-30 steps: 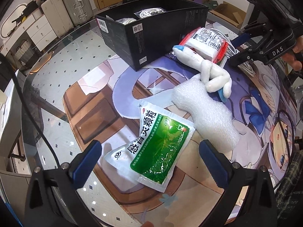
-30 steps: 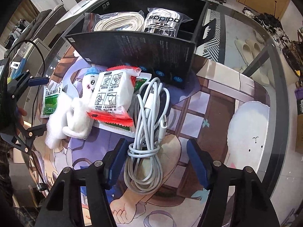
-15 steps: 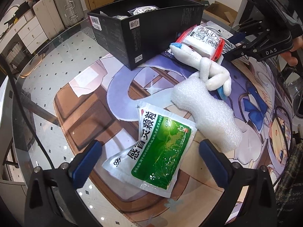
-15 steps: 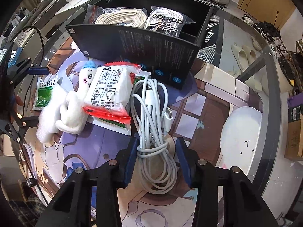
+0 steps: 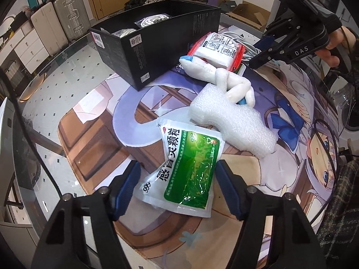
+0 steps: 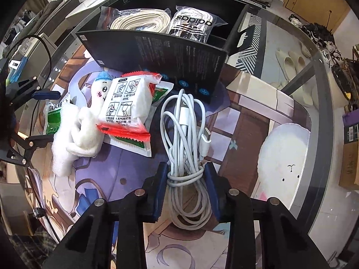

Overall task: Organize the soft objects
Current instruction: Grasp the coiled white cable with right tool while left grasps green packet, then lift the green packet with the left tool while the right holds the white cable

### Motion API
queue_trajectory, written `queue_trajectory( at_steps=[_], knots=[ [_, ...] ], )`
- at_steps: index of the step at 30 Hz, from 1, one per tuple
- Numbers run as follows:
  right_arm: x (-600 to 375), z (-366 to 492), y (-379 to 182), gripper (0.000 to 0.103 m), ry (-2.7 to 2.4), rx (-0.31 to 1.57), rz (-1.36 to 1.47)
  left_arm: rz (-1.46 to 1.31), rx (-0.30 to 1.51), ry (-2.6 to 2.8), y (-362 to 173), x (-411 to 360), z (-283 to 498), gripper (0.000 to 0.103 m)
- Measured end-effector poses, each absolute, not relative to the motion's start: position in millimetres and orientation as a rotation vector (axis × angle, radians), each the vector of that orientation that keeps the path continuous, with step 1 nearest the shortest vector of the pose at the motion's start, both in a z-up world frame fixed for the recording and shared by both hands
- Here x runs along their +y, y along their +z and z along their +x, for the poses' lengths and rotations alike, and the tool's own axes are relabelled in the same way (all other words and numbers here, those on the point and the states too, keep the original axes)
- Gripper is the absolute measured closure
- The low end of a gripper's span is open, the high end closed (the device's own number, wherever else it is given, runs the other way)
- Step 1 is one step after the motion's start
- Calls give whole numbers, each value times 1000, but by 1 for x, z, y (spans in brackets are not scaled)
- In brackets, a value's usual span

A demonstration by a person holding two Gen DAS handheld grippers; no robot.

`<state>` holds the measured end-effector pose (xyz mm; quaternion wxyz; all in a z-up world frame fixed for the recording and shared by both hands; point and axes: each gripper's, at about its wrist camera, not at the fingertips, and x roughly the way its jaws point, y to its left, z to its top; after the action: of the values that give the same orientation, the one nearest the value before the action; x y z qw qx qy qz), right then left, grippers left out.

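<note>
Narrowing over the past second, the left hand-held gripper (image 5: 177,180) in the left wrist view now brackets the green medicine sachet (image 5: 186,168), its fingers beside both edges but not clearly clamped, on an anime-print mat (image 5: 298,139) covering the glass tabletop (image 5: 56,85) of a cluttered room with suitcases. In the right wrist view, the right hand-held gripper (image 6: 185,173) has closed onto the white cable bundle (image 6: 185,139), pinching its wrapped waist just before the black box (image 6: 170,56), so both items look ready for lifting into it.

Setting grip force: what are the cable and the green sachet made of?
Cable: smooth white plastic or rubber jacket, faintly glossy, coils hold their loops, metal-looking plug tip. Green sachet: shiny plastic or foil laminate, judging by glare and crinkles.
</note>
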<state>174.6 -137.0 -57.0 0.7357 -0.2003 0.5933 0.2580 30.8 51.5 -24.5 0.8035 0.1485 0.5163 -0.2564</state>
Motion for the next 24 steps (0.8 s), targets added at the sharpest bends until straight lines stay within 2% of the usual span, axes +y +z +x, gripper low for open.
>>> queue_trajectory(
  at_steps=[3,5,8,13,24],
  knots=[
    [-139,176,-57,70,569,1306,-450,324,1106,-552,-23,49,28,46],
    [-142,174,-57,71,567,1306,-452,329,1106,-559,-21,45,24,61],
    [-145,171,-57,71,565,1307,-451,336,1111,-552,-19,41,21,68],
    [-148,168,-51,71,563,1300,-440,320,1119,-538,-17,39,18,75],
    [-156,159,-39,72,583,1290,-410,317,1146,-497,-12,41,11,81]
  ],
)
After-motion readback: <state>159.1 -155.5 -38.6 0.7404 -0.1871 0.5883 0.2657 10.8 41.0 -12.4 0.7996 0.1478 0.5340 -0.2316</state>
